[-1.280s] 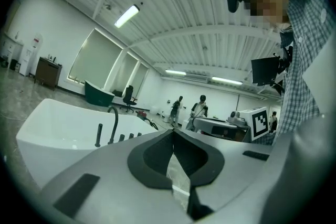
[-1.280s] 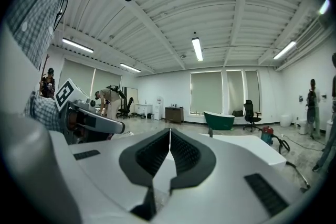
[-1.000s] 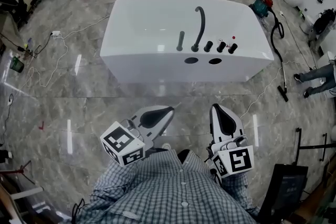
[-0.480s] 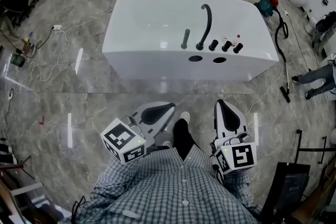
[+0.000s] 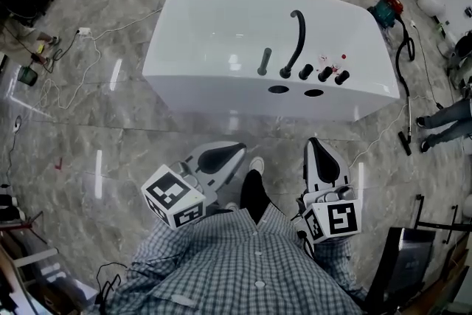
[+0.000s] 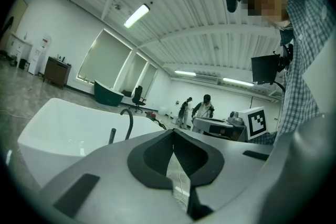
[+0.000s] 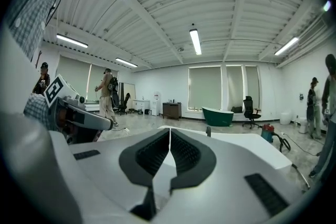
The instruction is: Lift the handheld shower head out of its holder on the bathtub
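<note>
A white bathtub (image 5: 214, 26) stands on the marble floor ahead of me. On its near rim a short dark handheld shower head (image 5: 264, 60) stands upright in its holder, left of a tall curved black faucet (image 5: 296, 40) and three black knobs (image 5: 324, 74). My left gripper (image 5: 238, 151) and right gripper (image 5: 314, 142) are both shut and empty, held low in front of my body, well short of the tub. The left gripper view shows the shower head (image 6: 112, 135) beyond the closed left gripper (image 6: 173, 131). In the right gripper view the tub (image 7: 252, 147) lies past the shut right gripper (image 7: 169, 131).
A vacuum cleaner (image 5: 386, 11) with a long black hose (image 5: 407, 77) lies right of the tub. Cables (image 5: 66, 63) trail over the floor at left. A person's legs (image 5: 442, 120) show at the right edge. A dark stand (image 5: 402, 262) is near my right side.
The tub has drawn nearer in the head view as I step toward it. Both grippers have travelled forward with me and stay shut.
</note>
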